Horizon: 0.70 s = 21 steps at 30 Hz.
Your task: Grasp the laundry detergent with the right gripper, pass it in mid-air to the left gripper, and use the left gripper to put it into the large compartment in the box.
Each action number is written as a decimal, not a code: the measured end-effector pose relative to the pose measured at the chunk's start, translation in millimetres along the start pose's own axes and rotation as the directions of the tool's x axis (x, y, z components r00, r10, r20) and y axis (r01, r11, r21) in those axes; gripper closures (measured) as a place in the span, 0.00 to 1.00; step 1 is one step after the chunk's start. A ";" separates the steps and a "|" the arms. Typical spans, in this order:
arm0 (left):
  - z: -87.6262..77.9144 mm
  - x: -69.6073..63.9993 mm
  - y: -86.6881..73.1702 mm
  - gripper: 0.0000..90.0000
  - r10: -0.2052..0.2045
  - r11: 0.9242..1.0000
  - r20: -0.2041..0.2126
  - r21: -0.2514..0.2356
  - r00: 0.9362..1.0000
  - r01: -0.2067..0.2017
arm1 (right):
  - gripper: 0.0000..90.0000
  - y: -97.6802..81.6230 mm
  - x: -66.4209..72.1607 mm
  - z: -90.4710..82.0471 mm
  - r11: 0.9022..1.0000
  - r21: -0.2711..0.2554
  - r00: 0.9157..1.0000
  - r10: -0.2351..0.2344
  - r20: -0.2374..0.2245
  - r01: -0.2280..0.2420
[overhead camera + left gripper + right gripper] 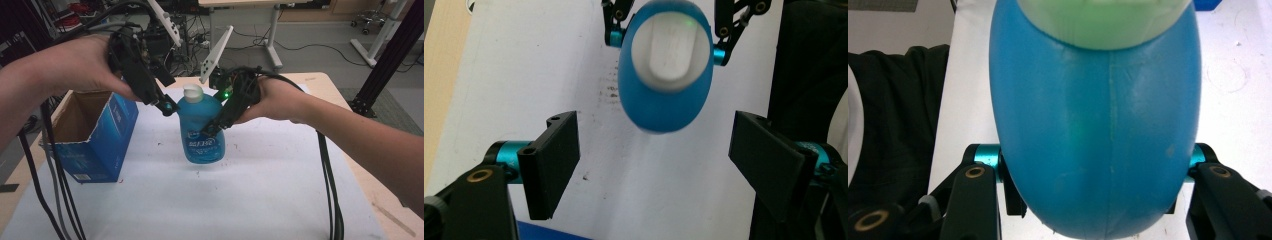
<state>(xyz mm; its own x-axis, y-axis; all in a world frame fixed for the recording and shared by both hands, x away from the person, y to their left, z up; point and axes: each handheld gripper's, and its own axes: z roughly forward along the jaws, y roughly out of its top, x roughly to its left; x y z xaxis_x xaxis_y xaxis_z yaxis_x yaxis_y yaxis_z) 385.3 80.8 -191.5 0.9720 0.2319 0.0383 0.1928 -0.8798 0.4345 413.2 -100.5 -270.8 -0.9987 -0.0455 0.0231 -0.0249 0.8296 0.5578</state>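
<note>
Above the white-covered surface (260, 200) your right claw (212, 129) clamps the blue bottle (202, 127) by its smooth, rounded sides — it may slip or twist. Your left claw (169, 106) hangs wide open, empty, beside the cap (192, 93) — a knock there could dislodge it.

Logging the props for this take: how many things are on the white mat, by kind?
Blue bottle with white cap: 1
Open blue cardboard box: 1
Total: 2

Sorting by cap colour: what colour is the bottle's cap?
White, on the blue bottle's cap; clearest in the left gripper view.
</note>
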 end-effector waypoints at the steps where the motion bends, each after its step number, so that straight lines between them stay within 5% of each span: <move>1: 0.7 0.2 2.2 0.23 0.011 1.000 0.002 0.012 1.000 -0.011 | 0.51 1.2 0.4 0.0 1.000 0.000 1.000 -0.005 -0.003 0.005; 15: 19.9 -4.4 18.0 0.23 0.057 0.996 0.037 0.069 0.998 -0.060 | 0.52 11.5 3.3 -0.1 1.000 0.008 0.999 -0.028 -0.017 0.029; 21: 26.1 -4.1 21.0 0.23 0.056 0.997 0.033 0.048 0.998 -0.058 | 0.51 11.0 3.7 -3.2 1.000 0.003 1.000 -0.010 -0.018 0.010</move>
<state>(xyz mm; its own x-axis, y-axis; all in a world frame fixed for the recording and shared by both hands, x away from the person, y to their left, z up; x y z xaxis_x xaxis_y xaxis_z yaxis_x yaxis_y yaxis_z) 388.8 50.5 -206.0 0.9852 0.1681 0.0331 0.1423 -0.9105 0.3882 409.4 -93.3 -261.9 -0.9974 -0.0640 0.0321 -0.0354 0.8309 0.5553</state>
